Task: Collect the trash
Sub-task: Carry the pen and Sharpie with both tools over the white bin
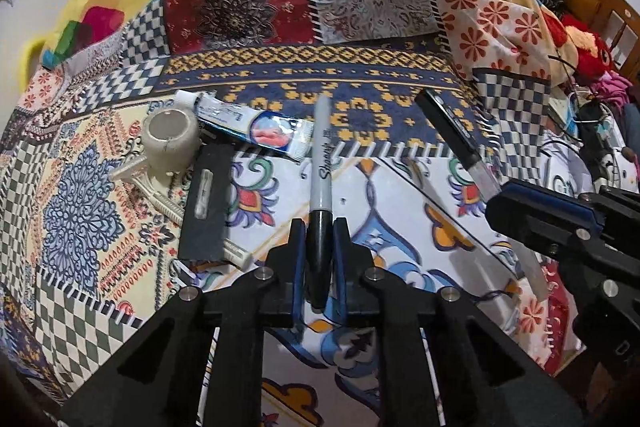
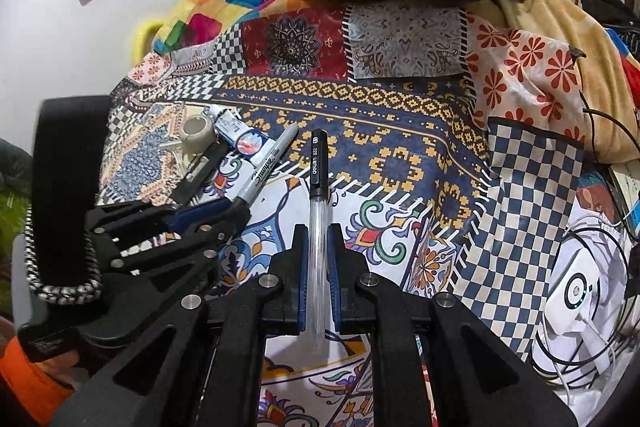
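Left gripper [image 1: 320, 247] is clamping the marker [image 1: 320, 163], right gripper [image 2: 318, 259] the pen [image 2: 319, 187]; each lies lengthwise along its fingers, above the bedspread [image 1: 400, 195]. Toothpaste tube [image 1: 256, 129], nearer the left gripper, is lying crosswise ahead-left.

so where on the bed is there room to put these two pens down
Free: the blue-and-yellow patterned band ahead of the right gripper, between the toothpaste tube and the checkered patch. Crowded: the left side, where the tape roll, razor and black strip cluster beside the Sharpie in the left gripper.
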The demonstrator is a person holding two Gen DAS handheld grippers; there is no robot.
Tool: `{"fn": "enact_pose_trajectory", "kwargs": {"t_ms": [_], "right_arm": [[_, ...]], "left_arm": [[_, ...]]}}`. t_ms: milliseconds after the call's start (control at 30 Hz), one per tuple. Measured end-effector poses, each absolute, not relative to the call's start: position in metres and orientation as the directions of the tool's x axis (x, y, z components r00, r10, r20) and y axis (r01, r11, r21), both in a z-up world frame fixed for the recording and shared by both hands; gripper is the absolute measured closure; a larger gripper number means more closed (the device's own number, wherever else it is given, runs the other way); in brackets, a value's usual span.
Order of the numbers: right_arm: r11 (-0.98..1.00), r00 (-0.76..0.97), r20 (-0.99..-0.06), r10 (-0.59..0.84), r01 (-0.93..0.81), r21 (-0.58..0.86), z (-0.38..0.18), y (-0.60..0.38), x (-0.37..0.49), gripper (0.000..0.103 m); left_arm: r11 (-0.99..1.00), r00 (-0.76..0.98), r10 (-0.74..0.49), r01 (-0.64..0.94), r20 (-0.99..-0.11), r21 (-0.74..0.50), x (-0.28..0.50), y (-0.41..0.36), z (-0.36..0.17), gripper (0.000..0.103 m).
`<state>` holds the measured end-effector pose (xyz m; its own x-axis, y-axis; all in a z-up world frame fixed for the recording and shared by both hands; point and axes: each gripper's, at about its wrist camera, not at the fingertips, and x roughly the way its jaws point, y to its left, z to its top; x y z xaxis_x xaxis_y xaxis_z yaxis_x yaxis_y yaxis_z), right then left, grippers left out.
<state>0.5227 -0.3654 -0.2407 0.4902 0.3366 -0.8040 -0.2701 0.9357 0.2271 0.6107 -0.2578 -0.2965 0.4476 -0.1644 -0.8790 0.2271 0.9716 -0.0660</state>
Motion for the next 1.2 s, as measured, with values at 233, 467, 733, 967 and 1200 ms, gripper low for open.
{"fn": "enact_pose_trajectory", "kwargs": {"t_ms": [233,467,733,967,1200], "right_arm": [[0.936,0.504,-0.795,0.337,-0.269,0.226,-0.220,-0.369,0.512,0.094],[0.935,0.542,-0.767,0.342,-0.281,0.218,-0.182,-0.365,0.491,0.094],[0.925,0.584,-0.726,0.362,-0.320,0.204,-0.134,-0.348,0.458,0.094],[0.911,0.610,-0.690,0.390,-0.366,0.191,-0.098,-0.325,0.419,0.094],[0.892,0.624,-0.658,0.422,-0.416,0.177,-0.072,-0.297,0.378,0.094]], "left_arm": [[0.965,0.452,-0.235,0.213,-0.860,-0.152,0.594,-0.250,-0.268,0.092],[0.968,0.528,-0.239,0.197,-0.815,-0.157,0.563,-0.236,-0.214,0.092],[0.979,0.617,-0.202,0.141,-0.761,-0.145,0.516,-0.206,-0.152,0.092],[0.986,0.680,-0.166,0.091,-0.714,-0.143,0.464,-0.172,-0.104,0.092],[0.990,0.728,-0.122,0.039,-0.675,-0.137,0.410,-0.136,-0.075,0.092]]}}
